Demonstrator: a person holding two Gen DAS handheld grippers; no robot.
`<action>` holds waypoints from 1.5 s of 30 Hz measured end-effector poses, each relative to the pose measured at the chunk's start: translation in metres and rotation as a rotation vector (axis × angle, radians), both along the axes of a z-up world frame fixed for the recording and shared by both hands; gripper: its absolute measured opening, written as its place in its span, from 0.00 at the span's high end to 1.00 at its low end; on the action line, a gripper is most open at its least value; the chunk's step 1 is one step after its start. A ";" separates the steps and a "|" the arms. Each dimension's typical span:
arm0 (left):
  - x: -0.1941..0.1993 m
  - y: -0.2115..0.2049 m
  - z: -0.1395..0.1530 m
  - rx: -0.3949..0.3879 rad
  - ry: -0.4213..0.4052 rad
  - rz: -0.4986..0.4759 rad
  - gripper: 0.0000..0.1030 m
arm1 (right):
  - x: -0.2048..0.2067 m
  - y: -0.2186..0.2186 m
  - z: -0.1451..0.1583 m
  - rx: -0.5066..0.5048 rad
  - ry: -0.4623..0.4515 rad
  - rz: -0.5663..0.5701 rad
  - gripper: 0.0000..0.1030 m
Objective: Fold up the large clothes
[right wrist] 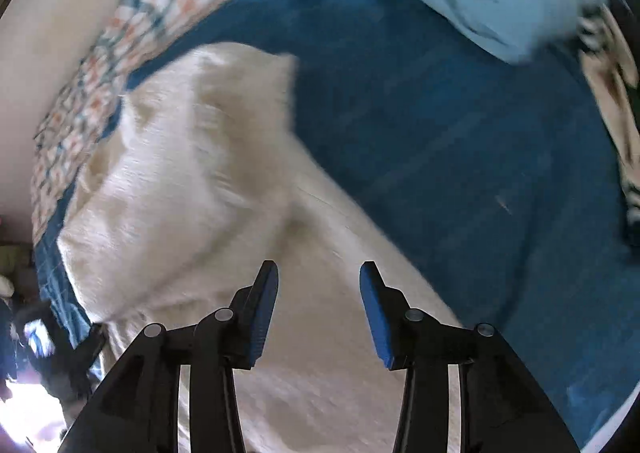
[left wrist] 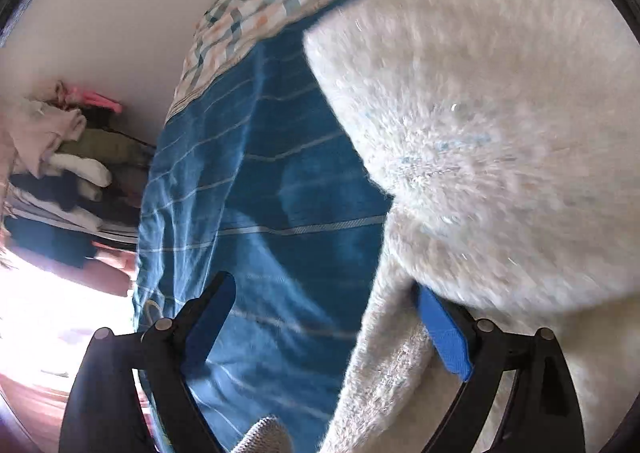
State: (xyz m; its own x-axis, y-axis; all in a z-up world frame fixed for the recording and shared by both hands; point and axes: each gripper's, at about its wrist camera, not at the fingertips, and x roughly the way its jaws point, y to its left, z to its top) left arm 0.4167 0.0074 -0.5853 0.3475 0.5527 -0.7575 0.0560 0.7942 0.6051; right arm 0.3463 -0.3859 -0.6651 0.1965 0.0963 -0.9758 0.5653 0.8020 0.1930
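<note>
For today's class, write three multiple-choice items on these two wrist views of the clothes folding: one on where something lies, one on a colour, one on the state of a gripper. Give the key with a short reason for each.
1. Where does the fuzzy cream garment lie?
A. on the blue striped bedcover
B. on a wooden floor
C. in a basket

2. What colour are the pads on the gripper fingers?
A. red
B. blue
C. yellow

3. How does the right gripper stand?
A. shut on a sleeve
B. open, with nothing between its fingers
C. out of view

Key:
1 A, the bedcover shows all round the garment in both views.
2 B, the blue pads show on both grippers.
3 B, a clear gap separates the fingers, with the garment below them.
</note>
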 end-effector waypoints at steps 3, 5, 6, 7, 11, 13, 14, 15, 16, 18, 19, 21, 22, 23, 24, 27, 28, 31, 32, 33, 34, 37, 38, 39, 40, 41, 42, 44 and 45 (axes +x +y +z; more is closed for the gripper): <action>0.000 0.020 0.004 -0.054 -0.033 0.087 0.00 | -0.004 -0.005 -0.009 -0.037 0.033 0.039 0.57; 0.000 0.030 0.006 -0.109 -0.038 0.146 0.00 | 0.011 -0.002 -0.016 -0.103 0.048 0.110 0.57; 0.001 0.032 0.006 -0.119 -0.037 0.166 0.00 | 0.023 0.001 -0.020 -0.155 0.053 0.160 0.57; 0.002 0.032 0.004 -0.117 -0.033 0.183 0.00 | 0.035 0.004 -0.025 -0.194 0.064 0.216 0.57; 0.003 0.027 0.003 -0.088 -0.035 0.200 0.00 | 0.073 0.014 -0.058 -0.236 0.125 0.355 0.57; 0.002 0.032 0.003 -0.111 -0.042 0.219 0.00 | 0.079 0.011 -0.064 -0.256 0.121 0.374 0.61; 0.001 0.035 0.003 -0.128 -0.043 0.229 0.00 | 0.077 -0.002 -0.065 -0.257 0.104 0.316 0.61; 0.001 0.037 0.004 -0.139 -0.045 0.233 0.00 | 0.073 -0.012 -0.067 -0.224 0.101 0.263 0.61; 0.001 0.037 0.004 -0.144 -0.043 0.234 0.00 | 0.067 -0.024 -0.073 -0.163 0.112 0.186 0.60; -0.002 0.036 0.008 -0.138 -0.032 0.227 0.00 | 0.058 -0.024 -0.067 -0.143 0.138 0.117 0.58; -0.008 0.035 0.013 -0.146 -0.022 0.222 0.00 | 0.054 -0.022 -0.062 -0.143 0.144 0.101 0.58; -0.026 0.033 0.029 -0.160 -0.014 0.199 0.00 | 0.032 -0.001 -0.035 -0.122 0.112 0.084 0.56; -0.040 0.033 0.039 -0.175 -0.015 0.185 0.00 | 0.023 0.009 -0.026 -0.118 0.101 0.084 0.56; -0.055 0.034 0.047 -0.178 -0.019 0.171 0.00 | 0.004 0.031 -0.011 -0.078 0.078 0.093 0.56; -0.070 0.035 0.055 -0.165 -0.023 0.158 0.00 | -0.011 0.052 -0.005 -0.012 0.058 0.114 0.56; -0.117 0.047 0.068 -0.142 -0.007 0.165 0.00 | -0.052 0.113 -0.010 0.277 0.061 0.169 0.56; -0.133 0.053 0.070 -0.138 0.007 0.186 0.00 | -0.066 0.136 -0.022 0.386 0.092 0.180 0.56; -0.168 0.075 0.069 -0.146 0.052 0.259 0.00 | -0.102 0.189 -0.073 0.548 0.231 0.148 0.56; -0.177 0.082 0.068 -0.148 0.065 0.280 0.00 | -0.108 0.200 -0.088 0.560 0.269 0.144 0.56; -0.184 0.088 0.065 -0.146 0.074 0.297 0.00 | -0.117 0.207 -0.097 0.570 0.284 0.141 0.56; -0.191 0.094 0.063 -0.139 0.084 0.315 0.00 | -0.123 0.214 -0.103 0.577 0.278 0.128 0.57; -0.202 0.104 0.060 -0.162 0.101 0.331 0.00 | -0.133 0.221 -0.091 0.476 0.248 0.168 0.94; -0.205 0.101 0.059 -0.165 0.102 0.324 0.00 | -0.136 0.221 -0.083 0.446 0.236 0.174 0.95; -0.208 0.100 0.060 -0.172 0.102 0.313 0.00 | -0.142 0.218 -0.070 0.397 0.219 0.187 0.95; -0.211 0.098 0.061 -0.176 0.102 0.303 0.00 | -0.135 0.225 -0.062 0.370 0.213 0.195 0.95; -0.216 0.097 0.063 -0.186 0.101 0.299 0.00 | -0.142 0.220 -0.051 0.325 0.204 0.204 0.95; -0.218 0.097 0.065 -0.204 0.100 0.293 0.00 | -0.144 0.221 -0.047 0.310 0.203 0.212 0.95; -0.224 0.089 0.065 -0.227 0.106 0.280 0.00 | -0.139 0.213 -0.044 0.260 0.223 0.246 0.95; -0.226 0.084 0.063 -0.234 0.113 0.269 0.00 | -0.130 0.205 -0.045 0.248 0.238 0.252 0.95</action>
